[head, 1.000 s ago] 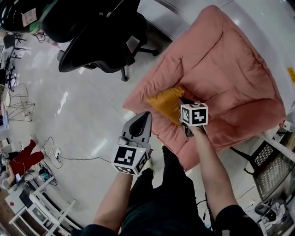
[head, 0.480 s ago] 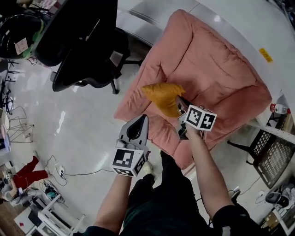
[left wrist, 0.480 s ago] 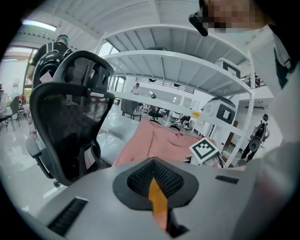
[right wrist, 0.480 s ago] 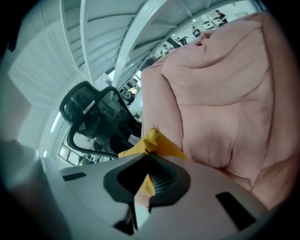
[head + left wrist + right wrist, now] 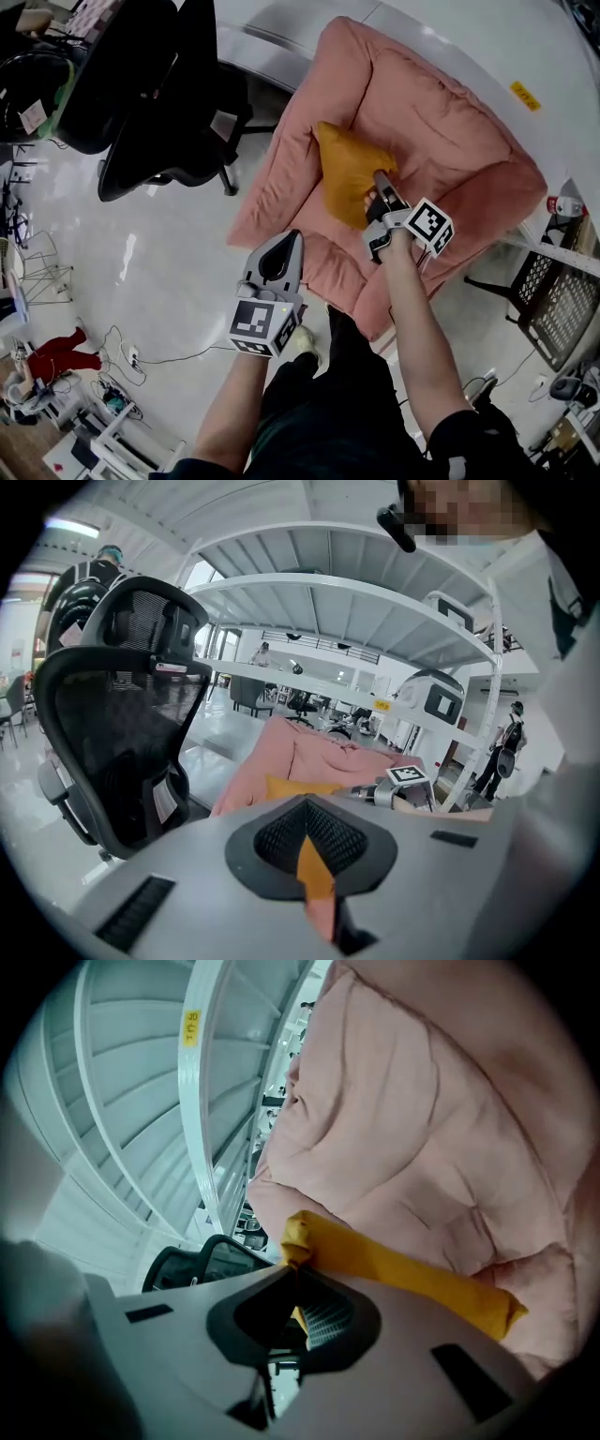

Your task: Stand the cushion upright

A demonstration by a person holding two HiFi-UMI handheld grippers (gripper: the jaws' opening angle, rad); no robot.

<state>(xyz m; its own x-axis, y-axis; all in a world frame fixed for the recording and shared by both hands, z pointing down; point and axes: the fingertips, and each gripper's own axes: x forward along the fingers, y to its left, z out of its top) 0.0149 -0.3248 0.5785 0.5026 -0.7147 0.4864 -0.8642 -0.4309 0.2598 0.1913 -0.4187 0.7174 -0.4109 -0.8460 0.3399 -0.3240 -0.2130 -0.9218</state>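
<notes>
we hold soft, light cushion [image 5: 347, 169] by its corner, right gripper [image 5: 380, 180] clamped | left gripper [image 5: 292, 236] closed, empty

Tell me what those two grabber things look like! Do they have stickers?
Both the left gripper and right gripper have smooth grey shells that taper to a point, with a dark teardrop-shaped hollow. Each carries a white cube printed with black square markers, like stickers. The person wears dark short sleeves; no cables show.
</notes>
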